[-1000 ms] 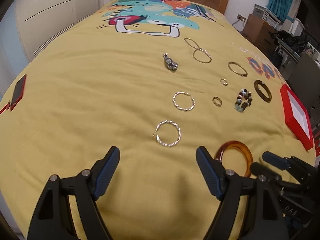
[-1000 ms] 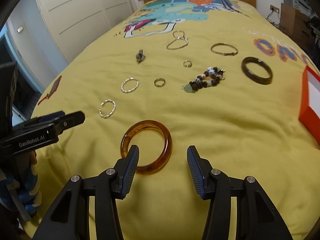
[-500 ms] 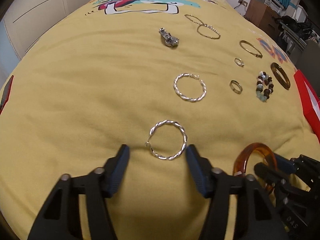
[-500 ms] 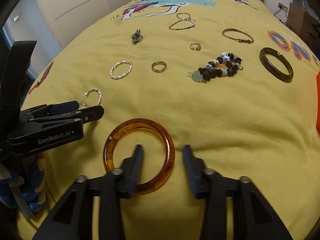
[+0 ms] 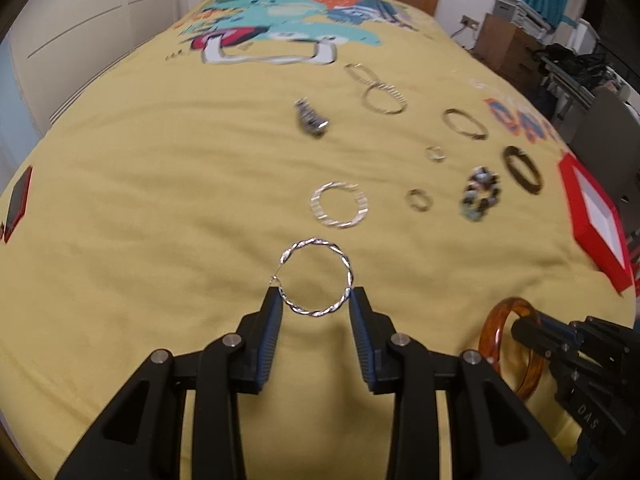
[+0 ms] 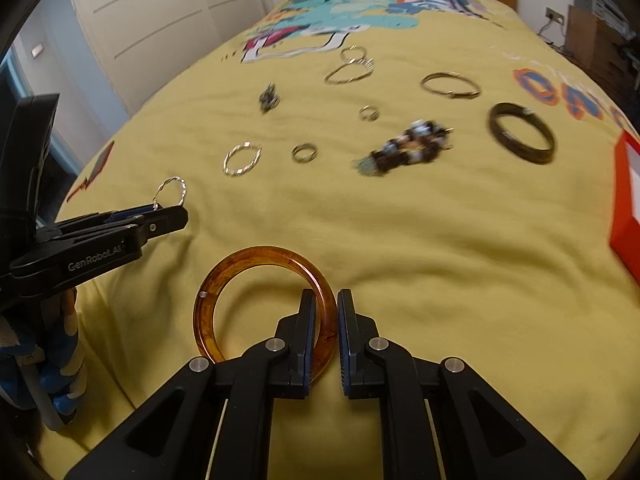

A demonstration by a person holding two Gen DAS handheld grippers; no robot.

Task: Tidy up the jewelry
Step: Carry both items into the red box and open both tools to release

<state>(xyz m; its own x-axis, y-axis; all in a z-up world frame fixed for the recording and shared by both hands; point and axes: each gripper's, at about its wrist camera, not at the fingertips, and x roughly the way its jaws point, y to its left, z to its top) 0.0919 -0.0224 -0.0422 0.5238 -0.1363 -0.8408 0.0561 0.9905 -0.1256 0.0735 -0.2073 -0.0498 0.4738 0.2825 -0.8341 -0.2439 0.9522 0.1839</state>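
Jewelry lies across the bed: left claw (image 5: 316, 294) pinches the twisted silver hoop (image 5: 316, 278), right claw (image 6: 323, 306) grips the amber bangle (image 6: 265, 304) near the front edge; lift gently, squeezing evenly

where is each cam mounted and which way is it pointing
Left wrist: rides the left gripper, facing along the bed toward the headboard; its fingers flank the twisted silver hoop; the right gripper shows low right.
Right wrist: rides the right gripper, facing likewise; fingers clamp the amber bangle; the left gripper shows at left.
Shared: both pieces and the yellow bedspread.
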